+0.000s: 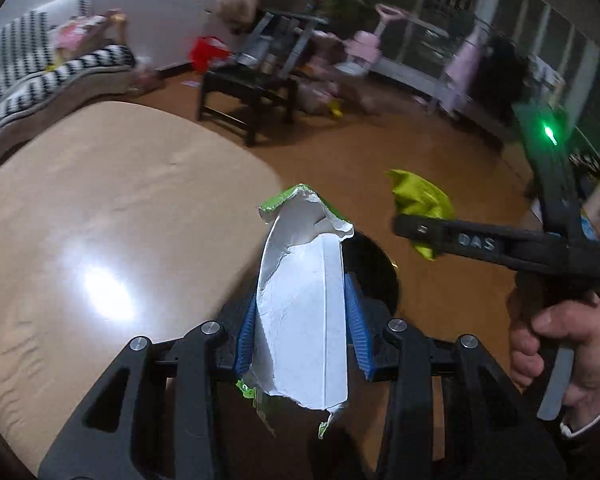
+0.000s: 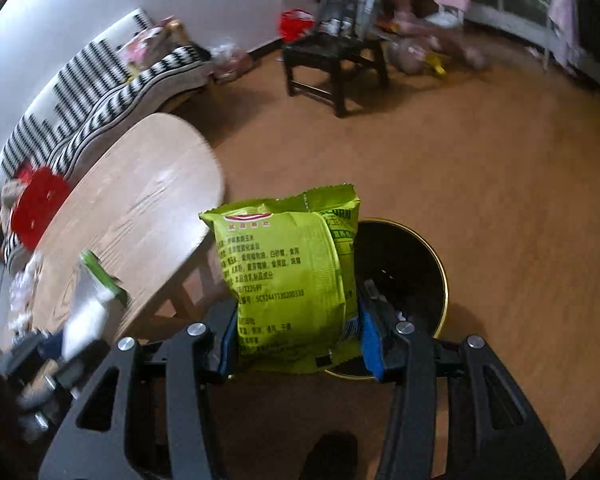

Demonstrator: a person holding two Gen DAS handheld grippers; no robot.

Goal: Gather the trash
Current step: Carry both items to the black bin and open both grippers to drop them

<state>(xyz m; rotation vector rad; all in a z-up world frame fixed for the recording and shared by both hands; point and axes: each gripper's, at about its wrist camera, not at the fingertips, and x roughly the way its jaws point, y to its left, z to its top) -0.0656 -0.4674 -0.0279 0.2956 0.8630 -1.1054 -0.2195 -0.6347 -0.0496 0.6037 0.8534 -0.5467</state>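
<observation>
My left gripper is shut on a torn wrapper, white inside with green edges, held over the table's edge. A black round trash bin shows just behind it. My right gripper is shut on a lime-green snack bag and holds it above the near rim of the black bin with a gold rim. In the left wrist view the right gripper shows at the right, held by a hand, with the green bag in it. The left gripper and its wrapper show blurred at the right wrist view's lower left.
A light wooden oval table stands left of the bin on a brown floor. A striped sofa lies beyond the table. A dark low stool, toys and a red object lie around.
</observation>
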